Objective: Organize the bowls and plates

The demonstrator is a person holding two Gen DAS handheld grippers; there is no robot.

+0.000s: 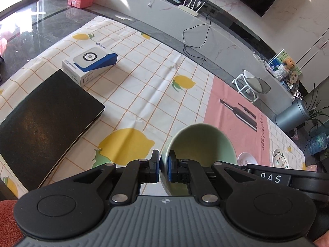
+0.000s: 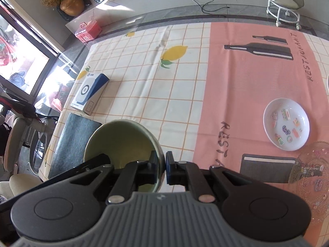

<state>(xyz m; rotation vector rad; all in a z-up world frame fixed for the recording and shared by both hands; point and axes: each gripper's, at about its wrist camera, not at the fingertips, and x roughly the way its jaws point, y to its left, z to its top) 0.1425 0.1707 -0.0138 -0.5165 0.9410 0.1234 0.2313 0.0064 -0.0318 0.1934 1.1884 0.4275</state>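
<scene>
Sunlit and spread with a lemon-print tablecloth [image 2: 148, 94], the table carries everything seen. One green bowl [image 1: 202, 142] is gripped by both grippers at once: the left gripper [image 1: 163, 165] is clamped on its left rim, the right gripper [image 2: 165, 167] on its right rim, one pad inside and one outside each. Its inside is seen bare. One white dish [image 2: 286, 124] printed with small pictures lies well right, one glass plate [image 2: 314, 177] beside it. One box [image 1: 90, 63] and one dark book [image 1: 47, 121] lie left.

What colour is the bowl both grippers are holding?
Pale green bowl, inside and out; clearest in the left wrist view.
</scene>
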